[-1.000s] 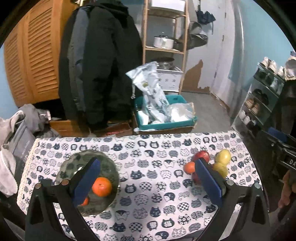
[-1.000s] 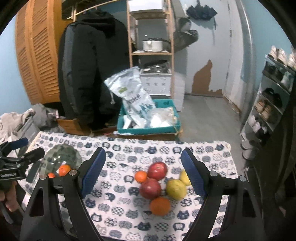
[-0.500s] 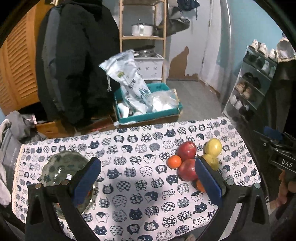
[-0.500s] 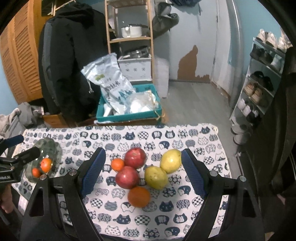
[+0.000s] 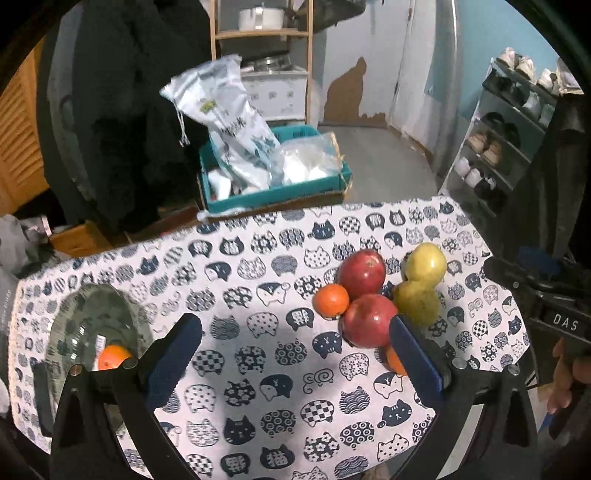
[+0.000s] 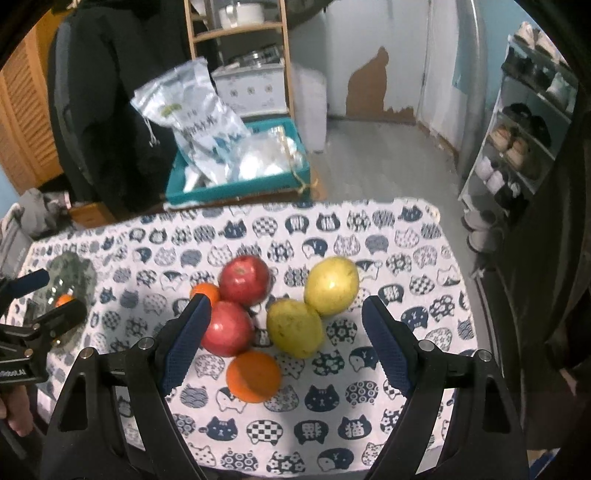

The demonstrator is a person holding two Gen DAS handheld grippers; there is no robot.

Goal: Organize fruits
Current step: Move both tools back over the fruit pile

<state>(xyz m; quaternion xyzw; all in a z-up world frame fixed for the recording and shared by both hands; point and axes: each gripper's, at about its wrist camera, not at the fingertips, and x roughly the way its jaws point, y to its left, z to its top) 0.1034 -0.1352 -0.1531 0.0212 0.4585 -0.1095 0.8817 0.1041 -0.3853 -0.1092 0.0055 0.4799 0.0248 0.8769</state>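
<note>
Cat-print counter [image 6: 406, 236]: both grippers, left [image 5: 295, 354] and right [image 6: 286, 339], fingers spread and empty, above clustered apples [image 6: 243, 275], pears [image 6: 295, 328] and oranges [image 6: 253, 376]; glass bowl [image 5: 92, 314] at left holds one orange.

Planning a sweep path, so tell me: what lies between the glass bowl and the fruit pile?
Only bare cat-print tablecloth between the glass bowl and the fruit pile, seen in the left wrist view.

Blue walls [image 6: 469, 44], grey floor [image 6: 384, 162], wooden shelf [image 6: 240, 27], shoe rack [image 6: 524, 122].
</note>
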